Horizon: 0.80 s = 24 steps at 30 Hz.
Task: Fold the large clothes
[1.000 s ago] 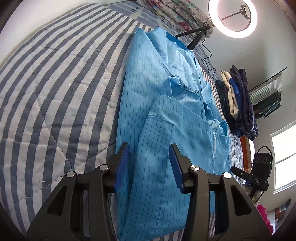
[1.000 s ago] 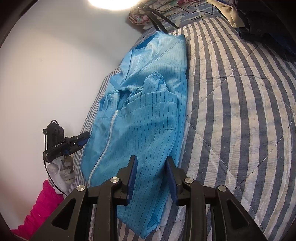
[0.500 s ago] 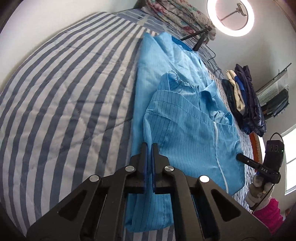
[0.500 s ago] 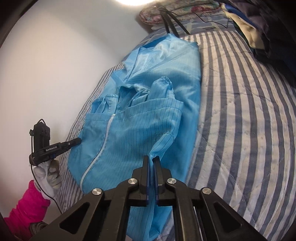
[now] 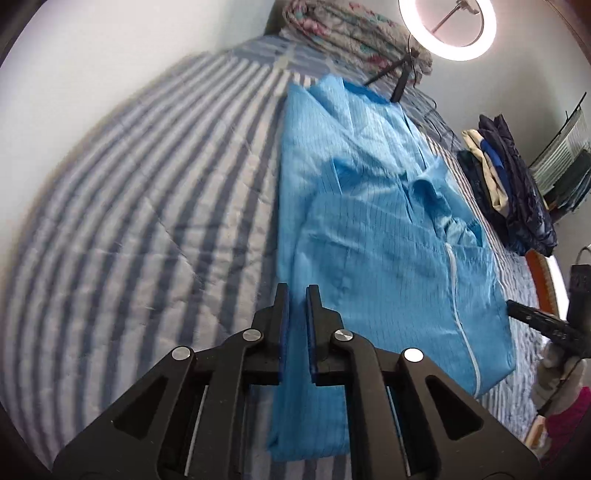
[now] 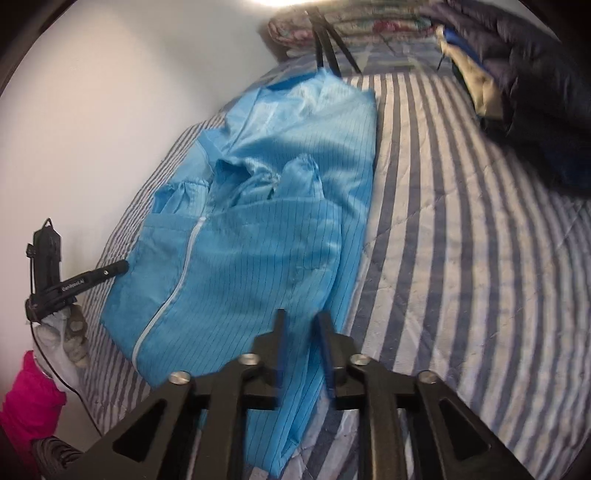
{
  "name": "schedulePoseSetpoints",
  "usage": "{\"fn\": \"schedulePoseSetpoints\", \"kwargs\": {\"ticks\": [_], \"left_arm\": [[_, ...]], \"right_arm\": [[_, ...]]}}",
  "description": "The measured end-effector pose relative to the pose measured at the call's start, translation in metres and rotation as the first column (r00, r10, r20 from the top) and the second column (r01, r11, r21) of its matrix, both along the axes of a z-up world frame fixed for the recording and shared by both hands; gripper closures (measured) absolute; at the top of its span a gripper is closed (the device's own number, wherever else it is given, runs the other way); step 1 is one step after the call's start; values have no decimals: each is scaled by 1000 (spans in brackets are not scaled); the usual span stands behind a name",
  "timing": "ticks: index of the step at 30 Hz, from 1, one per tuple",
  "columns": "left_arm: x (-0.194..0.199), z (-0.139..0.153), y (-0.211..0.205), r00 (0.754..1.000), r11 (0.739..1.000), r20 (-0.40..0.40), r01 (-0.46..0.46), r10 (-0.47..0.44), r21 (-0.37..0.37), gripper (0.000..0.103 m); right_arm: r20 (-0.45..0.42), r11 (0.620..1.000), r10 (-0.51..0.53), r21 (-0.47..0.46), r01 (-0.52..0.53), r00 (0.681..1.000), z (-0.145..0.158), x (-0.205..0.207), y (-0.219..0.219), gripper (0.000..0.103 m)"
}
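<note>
A large light-blue zip-front coat (image 5: 373,236) lies on the striped bed, sleeves folded over its front. In the left wrist view my left gripper (image 5: 296,295) is shut on the coat's near hem edge, with blue cloth between its jaws. In the right wrist view the same coat (image 6: 258,251) shows, and my right gripper (image 6: 301,321) grips the hem on the other corner, with cloth bunched between its narrowly parted jaws. The other gripper shows at the frame edge in each view (image 5: 546,325) (image 6: 62,284).
The blue-and-white striped quilt (image 5: 129,206) covers the bed. A pile of dark folded clothes (image 5: 513,192) sits at the right edge, also in the right wrist view (image 6: 524,81). A ring light (image 5: 447,26) on a tripod and a floral blanket (image 5: 351,26) stand at the far end.
Both grippers went from open over the hem to shut on it, and have pulled back and up with the cloth. Their jaws now stand slightly wider around the bunched fabric.
</note>
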<state>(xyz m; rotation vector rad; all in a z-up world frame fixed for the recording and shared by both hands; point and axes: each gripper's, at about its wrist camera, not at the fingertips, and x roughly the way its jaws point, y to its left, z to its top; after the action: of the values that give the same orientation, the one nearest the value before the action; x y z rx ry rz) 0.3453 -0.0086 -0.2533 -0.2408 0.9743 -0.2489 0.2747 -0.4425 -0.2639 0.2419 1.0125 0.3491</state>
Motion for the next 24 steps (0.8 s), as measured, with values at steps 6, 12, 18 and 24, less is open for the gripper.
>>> {"fn": "schedulePoseSetpoints", "kwargs": {"ticks": [6,12,18,24], "left_arm": [[-18,19,-18,996,998,72,55,-57,36,97],[-18,-33,-24,997,998,-58,56,-54,32,97],[-43,12,-15,999,998,-5,49,-48,36,97],[-92,90,-10,988,996,134,63,-70,60,97]], "right_arm": [[90,992,95,-94,-87,991,11,-13,36,71],[35,960,144,-246,-131,989,-22,-13,66,71],[68,980,89,-187,-75,994,25,-27,55,72],[215,991,18,-132,10,976,95,-83,39,65]]}}
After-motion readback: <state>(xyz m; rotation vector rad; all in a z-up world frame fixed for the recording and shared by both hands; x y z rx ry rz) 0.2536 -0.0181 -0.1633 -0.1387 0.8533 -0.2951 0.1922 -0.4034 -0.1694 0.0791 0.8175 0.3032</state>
